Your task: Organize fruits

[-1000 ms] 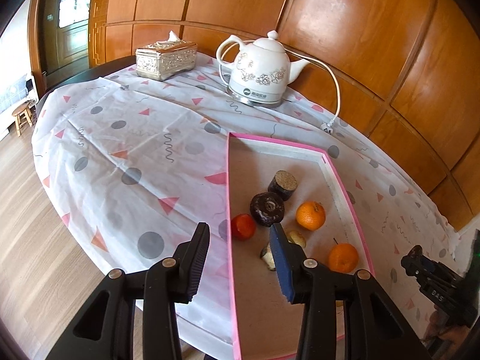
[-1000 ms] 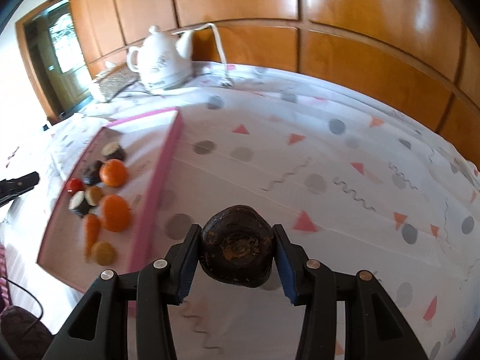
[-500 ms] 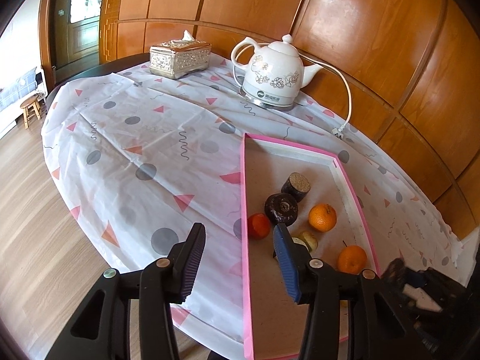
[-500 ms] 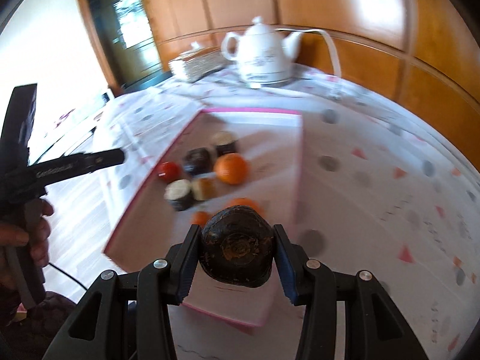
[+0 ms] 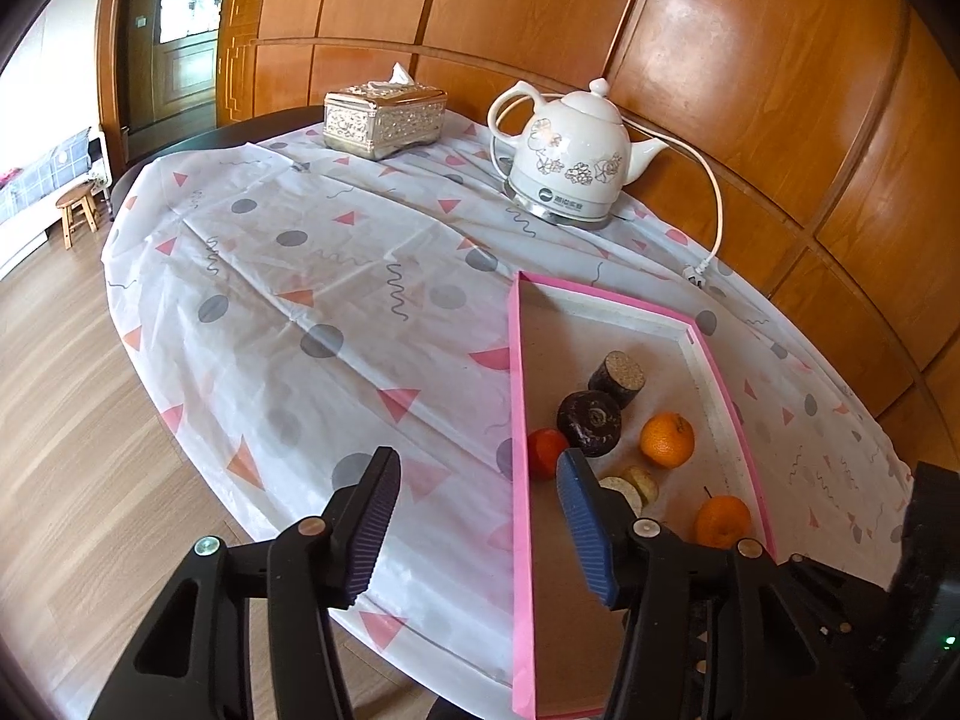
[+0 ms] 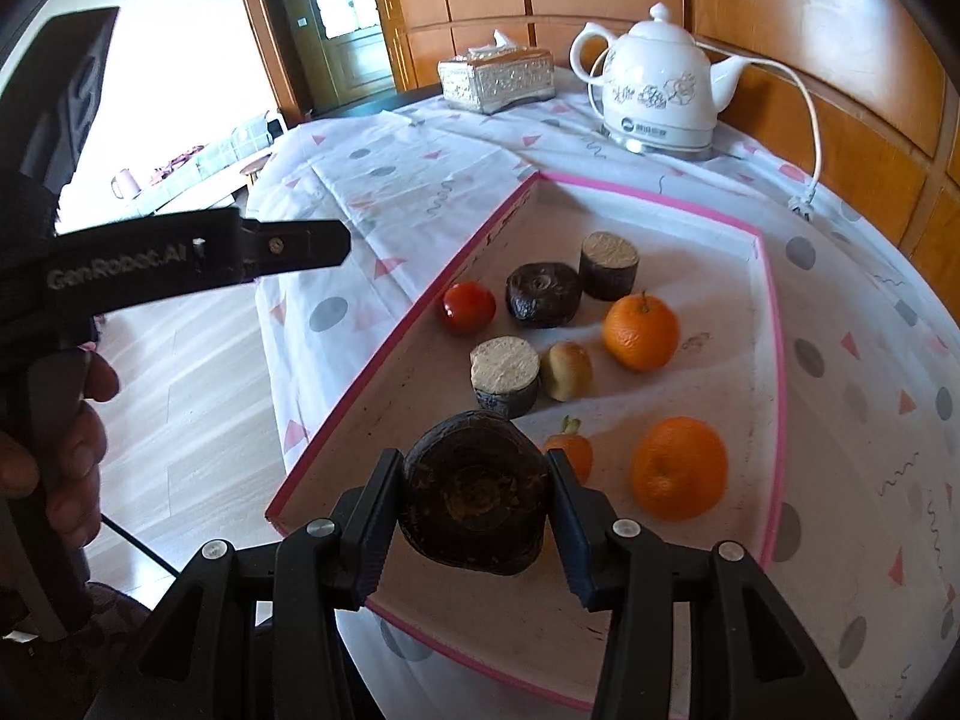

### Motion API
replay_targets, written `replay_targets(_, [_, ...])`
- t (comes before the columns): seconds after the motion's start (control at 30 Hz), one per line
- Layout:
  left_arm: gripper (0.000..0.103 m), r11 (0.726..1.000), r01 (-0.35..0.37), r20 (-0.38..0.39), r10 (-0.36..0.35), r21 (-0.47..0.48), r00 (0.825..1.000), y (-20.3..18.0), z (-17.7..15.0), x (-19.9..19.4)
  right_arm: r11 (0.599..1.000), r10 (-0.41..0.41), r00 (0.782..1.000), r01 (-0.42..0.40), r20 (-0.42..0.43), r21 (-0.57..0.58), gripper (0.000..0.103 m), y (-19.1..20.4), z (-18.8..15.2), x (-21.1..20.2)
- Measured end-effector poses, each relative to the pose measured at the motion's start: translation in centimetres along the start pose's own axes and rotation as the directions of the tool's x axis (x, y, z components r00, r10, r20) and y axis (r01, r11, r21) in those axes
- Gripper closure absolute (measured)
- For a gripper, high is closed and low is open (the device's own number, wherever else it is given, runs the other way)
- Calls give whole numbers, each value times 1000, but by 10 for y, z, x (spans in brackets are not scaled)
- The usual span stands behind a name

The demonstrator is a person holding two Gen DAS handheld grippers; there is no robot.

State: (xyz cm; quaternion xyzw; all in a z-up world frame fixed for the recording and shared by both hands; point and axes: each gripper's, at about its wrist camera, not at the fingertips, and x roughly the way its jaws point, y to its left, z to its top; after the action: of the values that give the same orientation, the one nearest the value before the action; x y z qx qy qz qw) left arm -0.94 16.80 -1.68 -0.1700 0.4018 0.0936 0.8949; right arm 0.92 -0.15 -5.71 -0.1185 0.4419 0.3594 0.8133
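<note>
My right gripper point(image 6: 474, 516) is shut on a dark brown round fruit point(image 6: 474, 495) and holds it above the near end of the pink-rimmed tray point(image 6: 774, 360). In the tray lie a red tomato point(image 6: 469, 307), another dark fruit point(image 6: 543, 294), two cut dark pieces point(image 6: 608, 264), a small pale fruit point(image 6: 566, 370), a small carrot point(image 6: 573, 450) and two oranges point(image 6: 678, 468). My left gripper point(image 5: 477, 531) is open and empty at the table's front edge, over the tray's left rim point(image 5: 516, 420). It shows in the right wrist view point(image 6: 198, 261) at left.
A white kettle point(image 5: 570, 162) with a cord and a silver tissue box point(image 5: 384, 120) stand at the back of the patterned tablecloth point(image 5: 312, 276). Wood panel wall runs behind. The floor lies left of the table.
My right gripper has swung left with the dark fruit, from over the bare cloth to over the tray's near end. My left gripper has drawn back and a little left.
</note>
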Motion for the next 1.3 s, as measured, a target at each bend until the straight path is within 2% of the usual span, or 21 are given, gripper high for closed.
replay_targets(0.3, [41, 1000, -18, -3, 18, -12, 1000, 3, -1, 2, 1000, -7, 1000, 6, -21, -18, 55, 4, 1, 11])
replay_targets(0.47, [37, 1000, -27, 0, 27, -9, 1000, 1, -2, 2, 999, -39, 999, 39, -18, -30, 55, 9, 0, 13])
replay_targets(0.63, [35, 999, -32, 9, 32, -3, 999, -1, -2, 0, 999, -53, 999, 53, 4, -7, 52, 5, 1, 6])
replay_targets(0.93, [30, 999, -35, 52, 33, 32, 998, -10, -3, -10, 996, -71, 996, 68, 60, 53, 51, -2, -1, -13])
replay_targets(1.07, [28, 998, -35, 78, 31, 50, 997, -16, -4, -16, 990, -119, 988, 110, 99, 86, 51, -6, -5, -27])
replay_targets(1.17, [24, 997, -32, 102, 25, 65, 994, -21, -6, -21, 981, -165, 978, 150, 130, 120, 45, -12, -7, -38])
replay_targets(1.3, [19, 996, -23, 133, 12, 84, 991, -29, -8, -30, 966, -222, 963, 196, 153, 169, 42, -22, -11, -49])
